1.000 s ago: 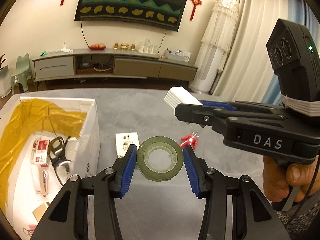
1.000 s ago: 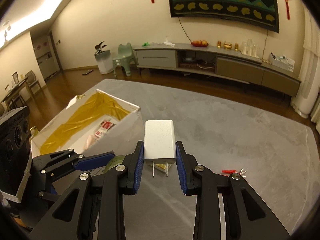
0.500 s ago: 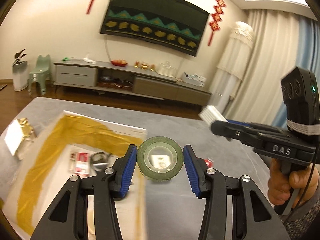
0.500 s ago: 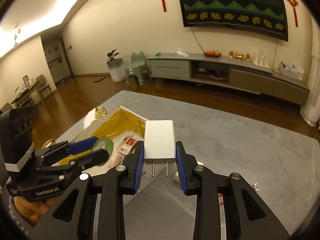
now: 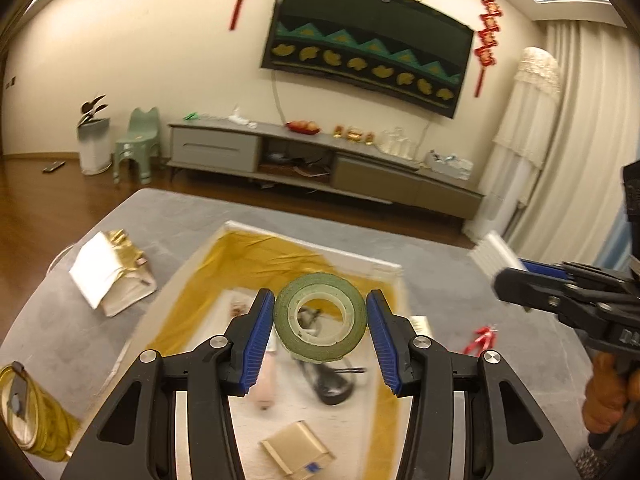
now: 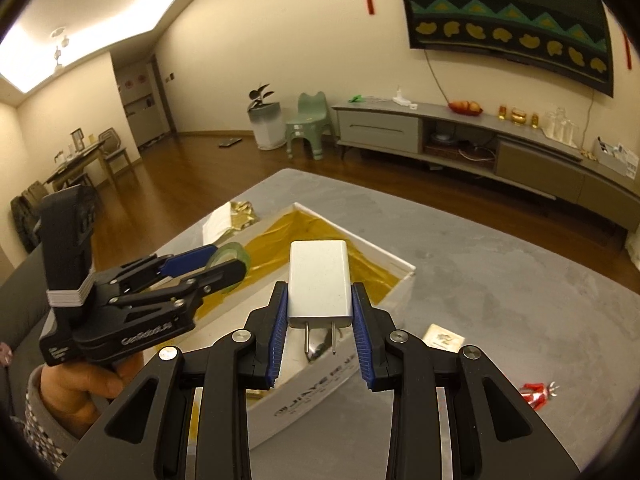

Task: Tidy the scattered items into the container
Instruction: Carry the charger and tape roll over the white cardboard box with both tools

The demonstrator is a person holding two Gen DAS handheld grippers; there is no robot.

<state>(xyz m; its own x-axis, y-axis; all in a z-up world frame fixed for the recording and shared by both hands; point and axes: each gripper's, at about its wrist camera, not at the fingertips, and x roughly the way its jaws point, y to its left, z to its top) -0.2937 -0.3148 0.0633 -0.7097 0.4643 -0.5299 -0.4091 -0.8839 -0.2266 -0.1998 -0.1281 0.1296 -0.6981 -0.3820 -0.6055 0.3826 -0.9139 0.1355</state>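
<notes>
The left tool (image 5: 320, 334) squeezes a green roll of tape (image 5: 320, 316) between its blue pads, in the middle of the left picture. Right behind the tape is the open box (image 5: 390, 270) with yellow lining, so the tape hangs over the box and looks ready to be dropped in.

The right tool (image 6: 320, 312) grips a white plug (image 6: 320, 284) by its sides, with the two metal pins pointing down. In the right picture the plug hangs by the near edge of the box, in the middle of the frame. I think it goes in just after the tape.

Some things are already in the box: a black thing (image 5: 330, 380) I cannot name, a small brown card box (image 5: 298, 452) at the bottom of the left picture, and a pale pink thing (image 5: 264, 384) that is too blurry to tell.

Some things are still out on the gray bench (image 6: 520, 264). A small red thing (image 6: 536, 394) lies at the lower right of the right picture. A little flat packet (image 6: 444, 336) lies near the box. A white and gold bag (image 5: 108, 276) lies at the left of the left picture, and a gold thing (image 5: 24, 412) is at the lower left edge.

So the job looks about half done.
</notes>
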